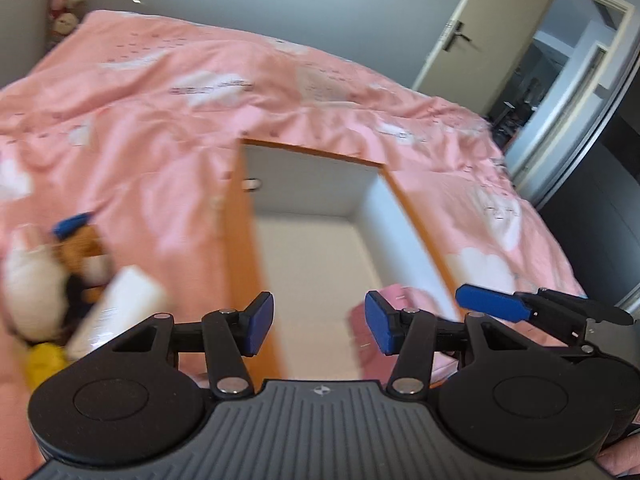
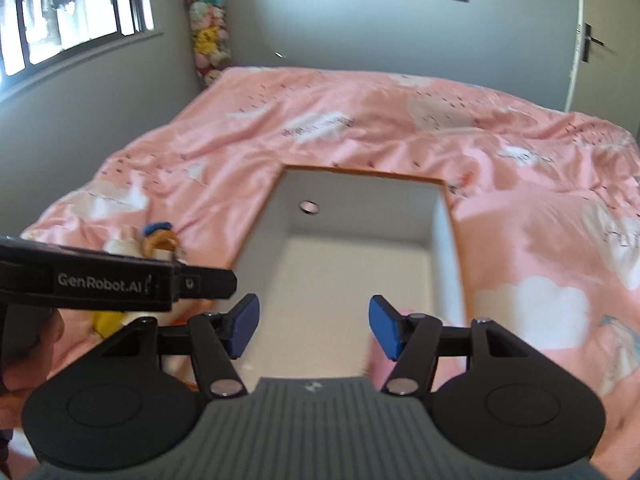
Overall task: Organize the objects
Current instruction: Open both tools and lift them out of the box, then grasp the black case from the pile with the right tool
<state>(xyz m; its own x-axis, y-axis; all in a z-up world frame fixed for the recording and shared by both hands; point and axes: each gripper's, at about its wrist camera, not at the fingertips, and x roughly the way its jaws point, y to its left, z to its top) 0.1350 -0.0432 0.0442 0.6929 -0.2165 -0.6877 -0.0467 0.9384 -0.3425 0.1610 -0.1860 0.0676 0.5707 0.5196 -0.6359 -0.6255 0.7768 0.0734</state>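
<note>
Nearest, the left gripper [image 1: 320, 322] and the right gripper [image 2: 314, 326] are hovering with jaws spread and nothing between them. Just beyond, a pink item [image 1: 394, 300] is lying in the near corner of the orange-rimmed box [image 2: 436, 216], which is sitting on the pink bedspread [image 2: 360, 132]. Blurred plush toys [image 1: 48, 272] and a white bottle [image 1: 120, 308] are lying left of it.

Left hand-held gripper [image 1: 319, 326] jaws parted, empty; right hand-held gripper [image 2: 314, 326] likewise, both angled downward
</note>
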